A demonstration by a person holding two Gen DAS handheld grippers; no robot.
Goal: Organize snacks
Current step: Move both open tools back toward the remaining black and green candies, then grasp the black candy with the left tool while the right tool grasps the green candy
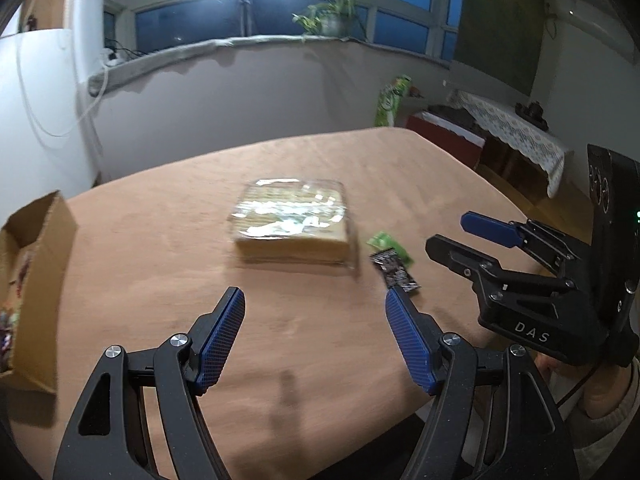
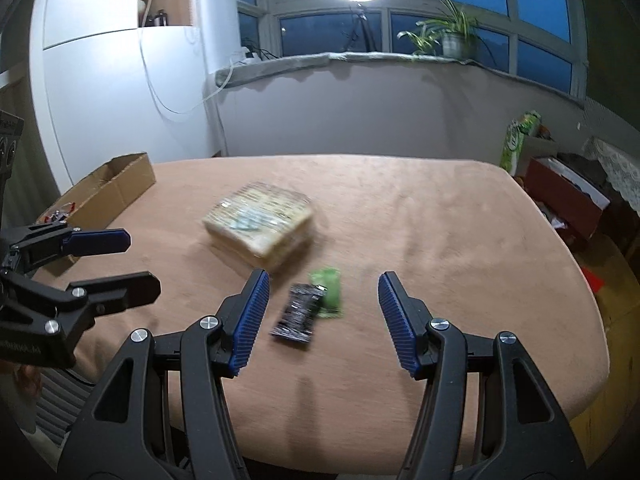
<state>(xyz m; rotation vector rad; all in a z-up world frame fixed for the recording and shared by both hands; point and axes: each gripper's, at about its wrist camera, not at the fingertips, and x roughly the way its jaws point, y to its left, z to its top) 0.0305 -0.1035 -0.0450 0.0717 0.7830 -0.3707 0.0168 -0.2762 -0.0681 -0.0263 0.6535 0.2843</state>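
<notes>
Left wrist view: my left gripper (image 1: 315, 300) gapes wide, empty, above the table (image 1: 160, 280); cracker pack (image 1: 294, 224) at twelve o'clock, two small packets (image 1: 394, 260) at one, box (image 1: 36, 264) at nine. My right gripper (image 2: 323, 285) likewise spread, empty.

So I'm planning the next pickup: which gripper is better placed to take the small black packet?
Probably the right gripper. It's open and empty, and the black packet lies on the table right between its fingers in its view. The left gripper, also open, faces the big clear pack.
</notes>
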